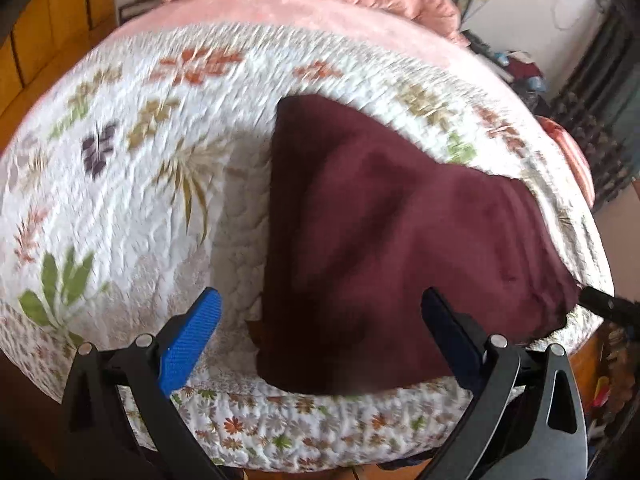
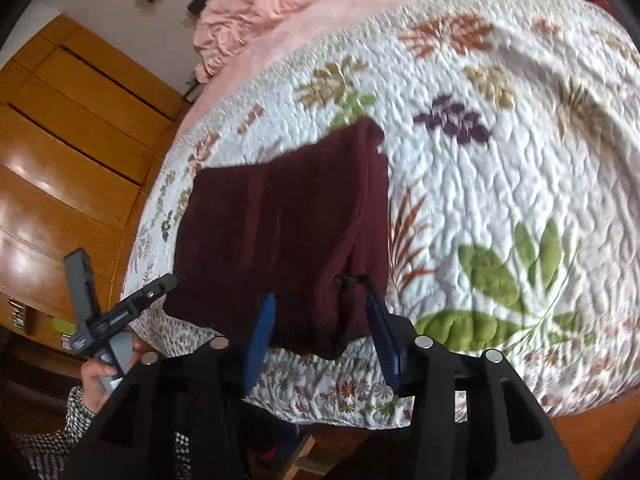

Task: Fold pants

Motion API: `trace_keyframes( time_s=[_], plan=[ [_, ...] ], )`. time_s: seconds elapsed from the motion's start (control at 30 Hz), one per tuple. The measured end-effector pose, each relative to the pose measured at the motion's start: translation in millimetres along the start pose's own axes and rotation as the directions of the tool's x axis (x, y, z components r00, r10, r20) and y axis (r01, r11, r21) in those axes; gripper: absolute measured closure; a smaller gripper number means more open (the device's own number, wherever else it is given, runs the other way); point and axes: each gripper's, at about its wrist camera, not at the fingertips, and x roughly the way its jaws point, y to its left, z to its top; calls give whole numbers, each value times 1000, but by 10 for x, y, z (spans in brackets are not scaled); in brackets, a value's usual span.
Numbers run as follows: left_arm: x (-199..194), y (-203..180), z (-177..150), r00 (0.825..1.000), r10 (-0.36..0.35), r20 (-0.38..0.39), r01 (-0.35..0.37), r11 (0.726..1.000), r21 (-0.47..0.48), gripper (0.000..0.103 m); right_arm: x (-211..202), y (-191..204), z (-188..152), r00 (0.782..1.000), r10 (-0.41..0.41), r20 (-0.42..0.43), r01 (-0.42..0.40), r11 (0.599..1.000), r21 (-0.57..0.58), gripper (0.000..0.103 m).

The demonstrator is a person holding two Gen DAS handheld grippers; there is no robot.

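The dark maroon pants (image 1: 384, 232) lie folded into a compact stack near the front edge of the quilted bed; they also show in the right wrist view (image 2: 288, 232). My left gripper (image 1: 320, 316) is open, its blue fingers either side of the stack's near left corner, above it and holding nothing. My right gripper (image 2: 320, 316) is open over the stack's near edge, also empty. The left gripper (image 2: 120, 308) shows in the right wrist view at the left, held in a hand, off the bed's edge.
The bed carries a white floral quilt (image 1: 140, 200) over a pink blanket (image 1: 280, 12) with bunched pink bedding at the head. A wooden wardrobe (image 2: 60, 160) stands to one side. Dark shelving and clutter (image 1: 592, 112) stand on the other side.
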Motion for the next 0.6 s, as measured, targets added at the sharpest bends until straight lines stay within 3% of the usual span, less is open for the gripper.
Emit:
trace_keyframes(
  time_s=[0.03,0.2,0.37,0.6],
  plan=[
    [-77,-59,8,1000,-2,19,1,1000,25,3,-22,-7,28,1000,6,11,-6,1000,3,42],
    [-289,-272,44,997,-23,79,15,995,100,3,6,-87,148,999,31,23,-31,999,28,23],
    [-348,-363,91,993,-45,107,31,991,133,3,183,-205,215,995,103,7,-103,992,74,19],
    [-255,-398,159,993,-57,101,41,988,151,3,551,-290,246,993,96,-68,-90,992,83,19]
  ],
)
